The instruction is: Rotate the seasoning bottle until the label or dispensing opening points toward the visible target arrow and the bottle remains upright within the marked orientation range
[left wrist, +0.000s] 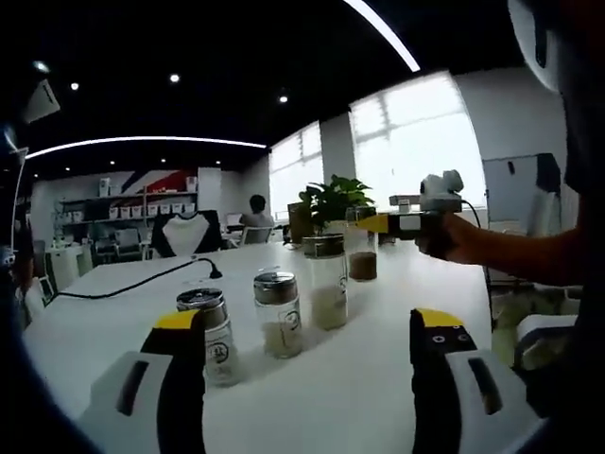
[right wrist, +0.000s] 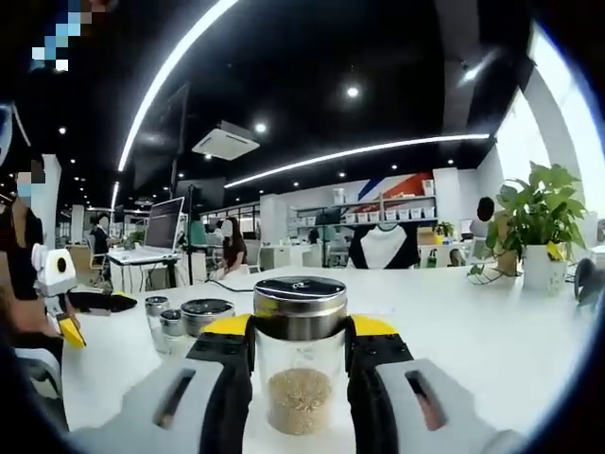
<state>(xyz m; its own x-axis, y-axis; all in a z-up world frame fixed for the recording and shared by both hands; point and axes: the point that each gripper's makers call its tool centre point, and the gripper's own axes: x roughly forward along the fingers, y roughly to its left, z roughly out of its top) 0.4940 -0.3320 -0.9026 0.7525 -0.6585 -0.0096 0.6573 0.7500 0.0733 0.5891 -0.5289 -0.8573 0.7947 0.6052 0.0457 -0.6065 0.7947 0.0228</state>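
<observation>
Glass bottle [right wrist: 300, 364] stands upright on the counter [right wrist: 492, 340], pinched by the right tongs [right wrist: 301, 340]; left tongs [left wrist: 307, 345] hang spread; twist slowly about its own axis, keeping the base flat.

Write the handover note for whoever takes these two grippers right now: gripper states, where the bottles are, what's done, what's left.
Right gripper: jaws closed against both sides of a glass seasoning bottle with a steel cap, standing upright on the white table; pale grains in its bottom.
Left gripper: open, holding nothing, hovering over the table near the row of other bottles.
Done: the bottle is gripped and upright.
Left: turn it to the target direction. I cannot see a target arrow or the bottle's label in either view, so find the mark first and keep the bottle vertical while turning.
</observation>
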